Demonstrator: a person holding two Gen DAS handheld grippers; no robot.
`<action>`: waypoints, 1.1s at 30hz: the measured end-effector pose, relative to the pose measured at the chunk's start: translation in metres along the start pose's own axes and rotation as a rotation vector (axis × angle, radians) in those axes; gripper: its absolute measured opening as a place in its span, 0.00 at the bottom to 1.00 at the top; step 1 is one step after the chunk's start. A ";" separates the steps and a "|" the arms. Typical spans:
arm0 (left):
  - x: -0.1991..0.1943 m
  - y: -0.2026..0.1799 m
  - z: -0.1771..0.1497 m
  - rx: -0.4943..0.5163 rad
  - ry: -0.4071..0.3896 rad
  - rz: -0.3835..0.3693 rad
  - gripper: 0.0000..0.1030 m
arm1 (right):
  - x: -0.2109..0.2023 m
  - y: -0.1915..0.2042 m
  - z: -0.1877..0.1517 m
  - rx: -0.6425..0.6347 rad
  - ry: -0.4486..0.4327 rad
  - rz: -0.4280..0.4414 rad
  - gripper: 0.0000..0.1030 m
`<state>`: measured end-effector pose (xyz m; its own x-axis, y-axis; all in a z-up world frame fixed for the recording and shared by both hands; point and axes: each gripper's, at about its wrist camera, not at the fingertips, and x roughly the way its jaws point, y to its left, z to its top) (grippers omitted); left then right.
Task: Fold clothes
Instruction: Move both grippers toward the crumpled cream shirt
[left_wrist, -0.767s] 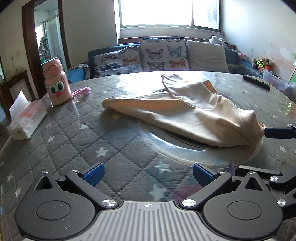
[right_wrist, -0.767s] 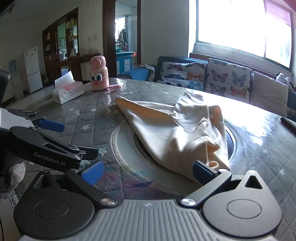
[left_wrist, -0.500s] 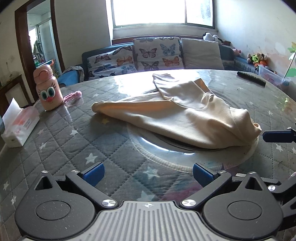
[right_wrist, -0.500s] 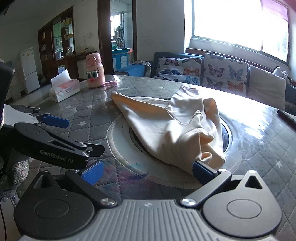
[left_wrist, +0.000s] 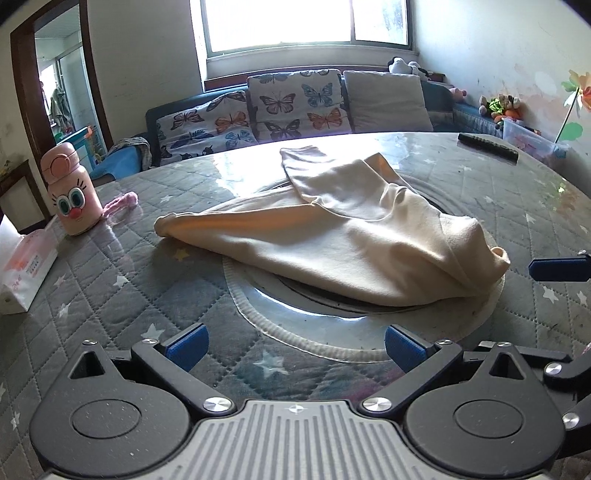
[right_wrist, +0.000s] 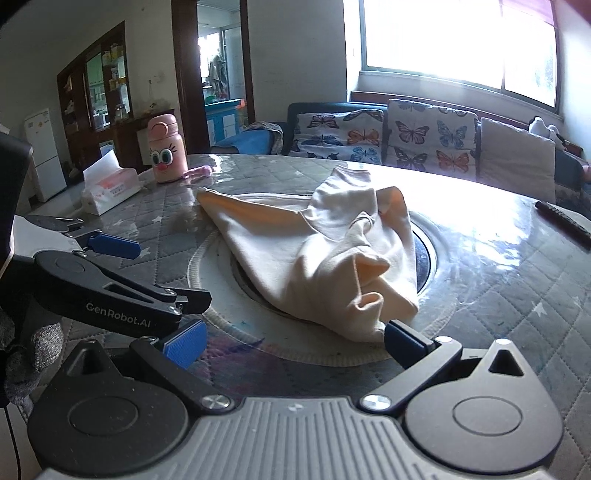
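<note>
A cream garment (left_wrist: 340, 236) lies loosely bunched on the round turntable in the middle of the grey quilted table (left_wrist: 110, 280); it also shows in the right wrist view (right_wrist: 325, 254). My left gripper (left_wrist: 295, 345) is open and empty, near the table's front edge, short of the cloth. My right gripper (right_wrist: 291, 339) is open and empty; its right blue fingertip (right_wrist: 400, 334) sits just by the garment's near corner. One right fingertip (left_wrist: 557, 269) shows at the right edge of the left wrist view.
A pink cartoon bottle (left_wrist: 72, 192) and a tissue box (left_wrist: 22, 269) stand at the table's left. A pink cloth strip (left_wrist: 122, 203) lies by the bottle. A black remote (left_wrist: 487, 146) lies far right. A butterfly-cushioned sofa (left_wrist: 288, 107) is behind the table.
Both grippers have pulled back slightly from the garment toward the table's front edge. The garment has stayed in place, and both grippers have stayed open.
</note>
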<state>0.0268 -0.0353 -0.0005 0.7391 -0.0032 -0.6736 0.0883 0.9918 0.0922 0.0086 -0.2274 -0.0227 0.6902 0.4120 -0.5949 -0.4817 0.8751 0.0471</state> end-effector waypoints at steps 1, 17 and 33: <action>0.001 0.000 0.001 -0.002 0.001 0.003 1.00 | 0.000 -0.001 0.001 0.003 0.003 0.000 1.00; 0.006 0.010 0.009 0.005 0.004 0.036 1.00 | 0.003 -0.011 0.016 0.034 0.017 0.000 0.95; 0.015 0.027 0.017 -0.023 0.008 0.054 1.00 | 0.023 -0.031 0.051 0.057 0.005 0.015 0.82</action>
<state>0.0519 -0.0105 0.0044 0.7372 0.0515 -0.6737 0.0330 0.9932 0.1120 0.0669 -0.2322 0.0026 0.6799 0.4243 -0.5980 -0.4609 0.8816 0.1016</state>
